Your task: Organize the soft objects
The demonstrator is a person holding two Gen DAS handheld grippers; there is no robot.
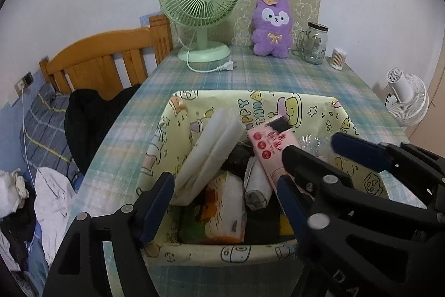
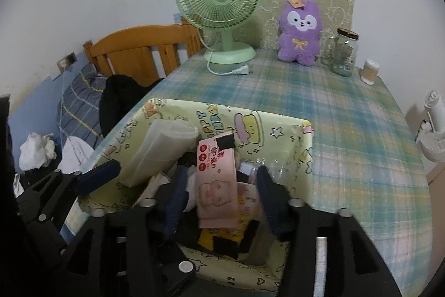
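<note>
A yellow cartoon-print box (image 1: 250, 102) (image 2: 303, 157) sits on the plaid table, full of soft packs. A pink wet-wipes pack (image 1: 268, 146) (image 2: 215, 185) stands tilted in it, between the fingers of my right gripper (image 2: 219, 196), which is open around it; whether the pads touch it is unclear. A white flat pack (image 1: 208, 152) (image 2: 158, 149) leans at the box's left. An orange-and-white tissue pack (image 1: 225, 202) and a rolled white cloth (image 1: 257, 185) lie lower in the box. My left gripper (image 1: 222, 199) is open over the box's near left. A purple plush (image 1: 272, 27) (image 2: 300, 32) sits at the back.
A green desk fan (image 1: 200, 7) (image 2: 219, 10) with a loose cord, a glass jar (image 1: 315, 42) (image 2: 345, 52) and a cotton-swab tub (image 1: 338, 59) (image 2: 370, 71) stand at the table's back. A bed with clothes (image 1: 50, 185) is left; a white fan (image 1: 406, 102) is right.
</note>
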